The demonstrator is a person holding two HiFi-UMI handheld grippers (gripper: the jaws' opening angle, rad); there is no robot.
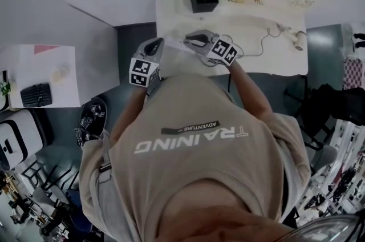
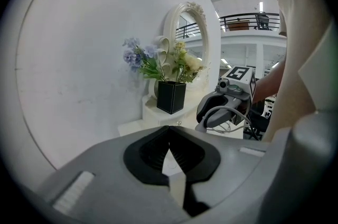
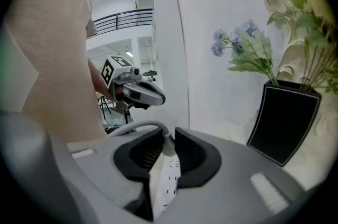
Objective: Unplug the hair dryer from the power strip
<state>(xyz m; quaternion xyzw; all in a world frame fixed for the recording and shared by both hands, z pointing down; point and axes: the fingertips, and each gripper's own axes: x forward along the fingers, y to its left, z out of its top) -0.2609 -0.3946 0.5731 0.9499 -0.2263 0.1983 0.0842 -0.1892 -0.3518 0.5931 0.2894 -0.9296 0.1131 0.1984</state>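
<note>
Right hand-held gripper (image 3: 170, 132) pinches the grey cord (image 3: 168, 146) where it meets the white power strip (image 3: 163, 188). Left hand-held gripper (image 2: 169, 129) is pressed together. Hair dryer (image 1: 297, 39) lies at the tabletop's (image 1: 251, 18) right end.

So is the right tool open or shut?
Shut: the right tool clamps the white cord right by the power strip.

The middle of the white table top (image 1: 251, 21) is bare and free to pass, while the black square vase of flowers (image 1: 203, 0) at its back and the thin grey cable (image 1: 263, 44) at its right stand in the way.
</note>
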